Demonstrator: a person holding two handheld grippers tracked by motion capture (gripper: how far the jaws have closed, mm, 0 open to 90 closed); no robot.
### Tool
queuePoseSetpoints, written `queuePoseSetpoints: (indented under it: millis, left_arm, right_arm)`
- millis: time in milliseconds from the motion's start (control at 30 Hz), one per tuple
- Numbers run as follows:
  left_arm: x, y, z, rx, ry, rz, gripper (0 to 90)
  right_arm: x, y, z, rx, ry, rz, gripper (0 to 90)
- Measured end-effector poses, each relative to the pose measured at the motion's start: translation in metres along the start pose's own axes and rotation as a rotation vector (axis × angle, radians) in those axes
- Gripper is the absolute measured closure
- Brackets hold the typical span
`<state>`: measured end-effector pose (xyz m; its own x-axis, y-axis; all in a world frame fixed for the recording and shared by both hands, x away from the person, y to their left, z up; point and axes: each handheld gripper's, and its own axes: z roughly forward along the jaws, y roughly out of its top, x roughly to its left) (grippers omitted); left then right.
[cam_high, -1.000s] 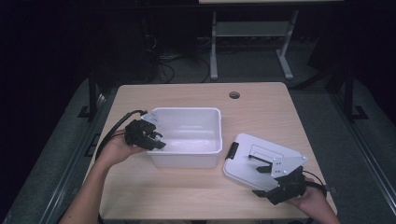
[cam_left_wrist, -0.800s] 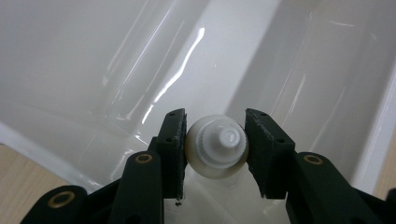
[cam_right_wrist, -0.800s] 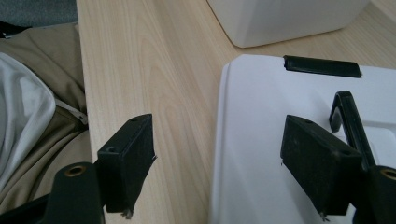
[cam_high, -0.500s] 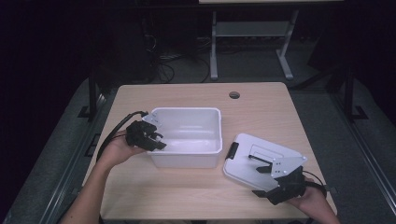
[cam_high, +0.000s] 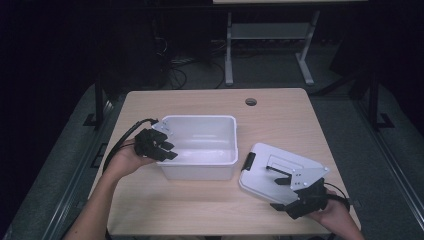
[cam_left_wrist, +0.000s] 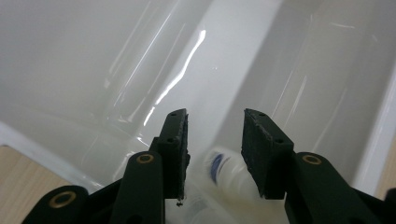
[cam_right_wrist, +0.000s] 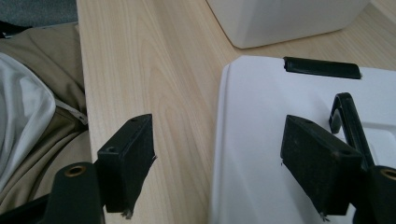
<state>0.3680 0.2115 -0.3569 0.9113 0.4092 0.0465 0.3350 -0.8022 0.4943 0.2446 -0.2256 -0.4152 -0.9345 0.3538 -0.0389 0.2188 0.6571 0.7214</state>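
A white plastic bin (cam_high: 199, 146) sits near the middle of the wooden table (cam_high: 200, 102), and its white lid (cam_high: 280, 175) lies flat beside it, toward the person's right, with a black latch (cam_high: 247, 162) at the end nearest the bin and a thin black handle (cam_right_wrist: 348, 119) on top. The left gripper (cam_high: 162, 148) reaches over the bin's left wall; in the left gripper view its jaws point down into the glossy interior with a small pale bottle-like object (cam_left_wrist: 226, 175) caught between them — blurred, but the pads look pressed on it, as near together as they go. The right gripper (cam_high: 280, 192) hovers at the lid's near edge, jaws standing wide apart and straddling that edge without pinching it. The lid looks light and stiff but smooth, so it would likely slip if nipped on a flat face; the rim or the handle seems the surer hold. The bin itself appears thin-walled — probably light enough to skid when nudged.
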Motion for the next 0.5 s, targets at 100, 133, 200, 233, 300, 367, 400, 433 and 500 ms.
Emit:
queuePoseSetpoints:
  millis: [100, 133, 200, 233, 300, 367, 400, 433, 500]
  left_arm:
    - [-0.0002, 0.0001, -0.0002, -0.002, -0.001, 0.0, 62.3]
    - [-0.0005, 0.0003, -0.0002, -0.001, 0.0, 0.001, 62.3]
    - [-0.001, 0.0007, -0.0002, -0.004, -0.001, 0.001, 62.3]
    - [-0.0011, 0.0009, -0.0006, -0.005, -0.002, 0.003, 62.3]
    - [-0.002, 0.0014, -0.0014, -0.011, 0.002, 0.001, 62.2]
    - [-0.0026, 0.0022, -0.0034, -0.017, 0.001, 0.002, 62.2]
    - [-0.0028, 0.0026, -0.0045, -0.018, 0.001, 0.003, 61.9]
    - [-0.0028, 0.003, -0.0055, -0.017, 0.001, 0.005, 61.7]
    - [-0.0035, 0.0032, -0.0087, -0.031, -0.001, 0.004, 61.5]
  right_arm:
    - [0.0002, 0.0, -0.0002, 0.0, 0.0, 0.003, 25.1]
    - [0.0002, 0.0, -0.0002, 0.0, -0.001, 0.003, 25.1]
    - [0.0002, -0.0001, -0.0002, 0.0, -0.001, 0.002, 25.1]
    - [0.0002, -0.0002, -0.0001, 0.0, -0.001, 0.003, 25.1]
    - [0.0001, -0.0003, 0.0, 0.0, -0.001, 0.003, 25.1]
    - [0.0, -0.0003, 0.0001, 0.0, -0.001, 0.003, 25.1]
    - [0.0, -0.0003, 0.0003, 0.001, 0.0, 0.002, 25.1]
    - [0.0002, -0.0004, 0.0003, 0.003, 0.0, 0.003, 25.1]
    - [0.0003, -0.0006, 0.0006, 0.004, 0.001, 0.007, 25.1]
